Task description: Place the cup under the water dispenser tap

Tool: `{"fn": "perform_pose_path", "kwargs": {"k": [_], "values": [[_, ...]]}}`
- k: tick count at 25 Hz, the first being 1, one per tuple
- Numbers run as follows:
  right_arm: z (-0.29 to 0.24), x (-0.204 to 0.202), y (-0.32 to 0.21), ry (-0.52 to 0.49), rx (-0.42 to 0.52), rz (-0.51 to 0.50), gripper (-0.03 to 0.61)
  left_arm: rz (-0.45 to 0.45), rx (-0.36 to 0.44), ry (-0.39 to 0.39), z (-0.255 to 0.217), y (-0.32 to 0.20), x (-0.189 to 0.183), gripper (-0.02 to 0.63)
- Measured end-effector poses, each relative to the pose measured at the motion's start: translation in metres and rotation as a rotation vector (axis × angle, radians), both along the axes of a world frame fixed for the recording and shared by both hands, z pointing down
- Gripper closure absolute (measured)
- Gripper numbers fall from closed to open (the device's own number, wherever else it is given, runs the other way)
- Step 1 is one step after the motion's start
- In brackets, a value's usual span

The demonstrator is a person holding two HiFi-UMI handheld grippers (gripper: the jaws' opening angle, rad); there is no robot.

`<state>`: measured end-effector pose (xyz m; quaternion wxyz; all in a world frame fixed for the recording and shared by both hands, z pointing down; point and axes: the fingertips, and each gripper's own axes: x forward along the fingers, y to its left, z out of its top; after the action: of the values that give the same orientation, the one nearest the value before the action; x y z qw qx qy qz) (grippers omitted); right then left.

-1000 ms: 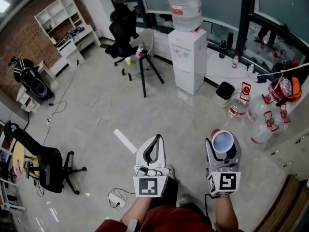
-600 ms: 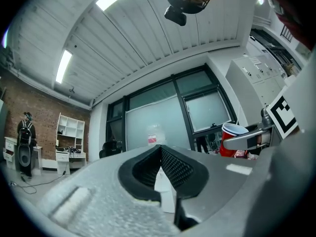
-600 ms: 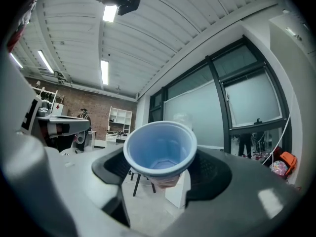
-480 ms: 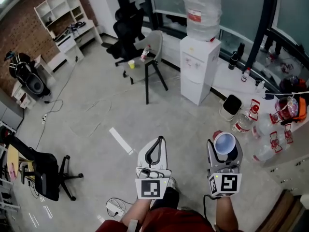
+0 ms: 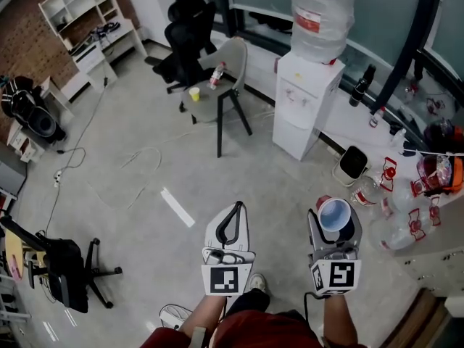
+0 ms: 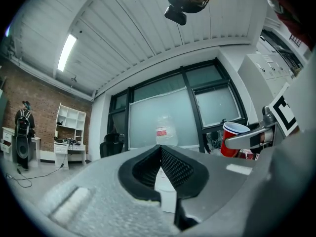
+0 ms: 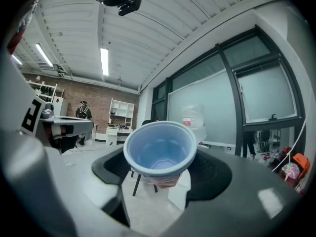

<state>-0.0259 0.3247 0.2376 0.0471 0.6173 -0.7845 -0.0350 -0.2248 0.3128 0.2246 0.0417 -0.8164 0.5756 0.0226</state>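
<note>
**Cup in carry, dispenser well ahead**

The step in hand looks like the approach. The right gripper (image 5: 335, 222) has its jaws closed on the cup (image 7: 160, 152), which sits upright with its blue inside showing. The water dispenser (image 5: 304, 104) stands well apart across the floor, against the window wall. The left gripper (image 5: 235, 210) is clenched on nothing, tips together, just beside the right one.

The next move, as I judge it, calls for closing that gap while passing clear of the chair (image 5: 228, 67) to the dispenser's left. The cup must then come in level under the tap, with a grip light enough not to buckle thin plastic.

The tap is too small to make out in the head view. In both gripper views the dispenser is partly hidden behind jaws or cup. The cup's rim hides where the pads meet its wall, and the person's arms are cut off at the lower edge
</note>
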Motion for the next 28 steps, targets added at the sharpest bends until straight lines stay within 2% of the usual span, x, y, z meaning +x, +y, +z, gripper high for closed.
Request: {"fn": "perform_pose_path", "kwargs": {"k": [6,15,23,28], "values": [[-0.013,-0.009,-0.029,0.017,0.025,0.007,0.244,0.017,0.046,0.006,-0.015,-0.032,-0.006,0.614],[-0.018,0.01,-0.079,0.026,0.076,0.016,0.244,0.014,0.071,-0.018,-0.019,-0.08,0.008,0.614],[-0.02,0.064,-0.164,-0.003,0.075,0.023,0.244,0.013,0.089,-0.013,-0.03,-0.167,0.061,0.614],[-0.017,0.103,-0.217,-0.044,0.067,0.021,0.244,0.016,0.116,-0.035,-0.04,-0.218,0.104,0.614]]}}
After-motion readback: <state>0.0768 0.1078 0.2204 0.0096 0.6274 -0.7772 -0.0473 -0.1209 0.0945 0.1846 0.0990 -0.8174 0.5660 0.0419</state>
